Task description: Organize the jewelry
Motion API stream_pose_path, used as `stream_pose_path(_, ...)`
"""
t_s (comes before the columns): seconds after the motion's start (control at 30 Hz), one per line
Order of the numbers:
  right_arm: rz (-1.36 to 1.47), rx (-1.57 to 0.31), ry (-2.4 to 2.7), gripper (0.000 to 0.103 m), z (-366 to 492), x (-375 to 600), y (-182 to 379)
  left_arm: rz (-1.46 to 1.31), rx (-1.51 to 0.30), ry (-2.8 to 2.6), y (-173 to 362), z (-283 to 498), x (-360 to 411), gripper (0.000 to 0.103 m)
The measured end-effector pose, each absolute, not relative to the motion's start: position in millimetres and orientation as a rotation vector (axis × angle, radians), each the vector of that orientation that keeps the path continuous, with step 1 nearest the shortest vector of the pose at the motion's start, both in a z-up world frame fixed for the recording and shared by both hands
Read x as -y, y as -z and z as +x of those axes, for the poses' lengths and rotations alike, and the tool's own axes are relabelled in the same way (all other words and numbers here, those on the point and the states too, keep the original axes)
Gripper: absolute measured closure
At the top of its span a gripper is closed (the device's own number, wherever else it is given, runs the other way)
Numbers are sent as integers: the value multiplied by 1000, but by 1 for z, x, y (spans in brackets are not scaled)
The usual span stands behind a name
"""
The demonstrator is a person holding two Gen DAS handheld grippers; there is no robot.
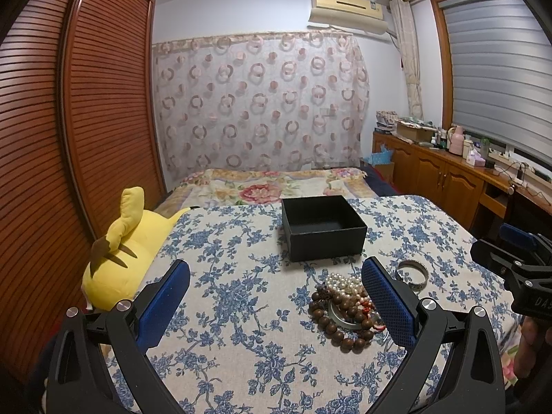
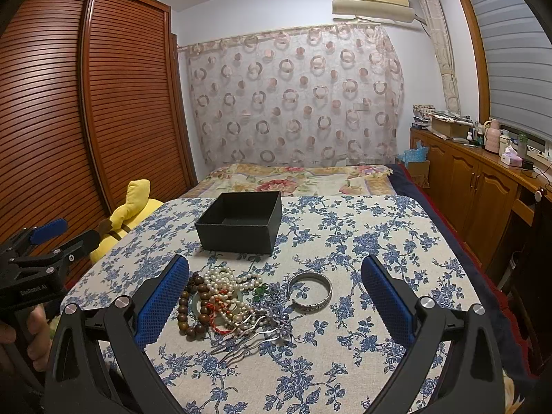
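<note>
An open black box (image 1: 322,227) (image 2: 239,222) stands empty on the blue-flowered tablecloth (image 1: 241,276) (image 2: 362,234). In front of it lies a jewelry pile: brown wooden beads (image 1: 331,324) (image 2: 188,305), a pearl strand (image 1: 345,281) (image 2: 224,277), red beads, silver hairpins (image 2: 252,334). A silver bangle (image 1: 413,273) (image 2: 312,291) rests apart at the pile's right. My left gripper (image 1: 276,303) is open, its right finger over the pile's edge. Wide open too, my right gripper (image 2: 275,302) hovers with the pile and bangle between its fingers.
A yellow plush toy (image 1: 119,258) (image 2: 132,208) lies at the table's left edge beside a louvred wooden wardrobe (image 1: 86,120). A bed with a floral cover (image 1: 276,183) sits behind the table. Wooden cabinets (image 2: 483,186) with clutter line the right wall.
</note>
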State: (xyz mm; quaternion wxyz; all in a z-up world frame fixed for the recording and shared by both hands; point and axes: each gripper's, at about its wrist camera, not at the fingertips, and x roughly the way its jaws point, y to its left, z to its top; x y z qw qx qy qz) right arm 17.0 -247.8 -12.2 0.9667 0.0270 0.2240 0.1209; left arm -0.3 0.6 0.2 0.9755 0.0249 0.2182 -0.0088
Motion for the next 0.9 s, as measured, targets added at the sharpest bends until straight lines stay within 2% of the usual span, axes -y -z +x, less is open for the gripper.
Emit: stream_pose_path(0.9, 54, -453, -245, 2, 16, 247, 12, 45, -429, 19, -10, -4, 2, 6)
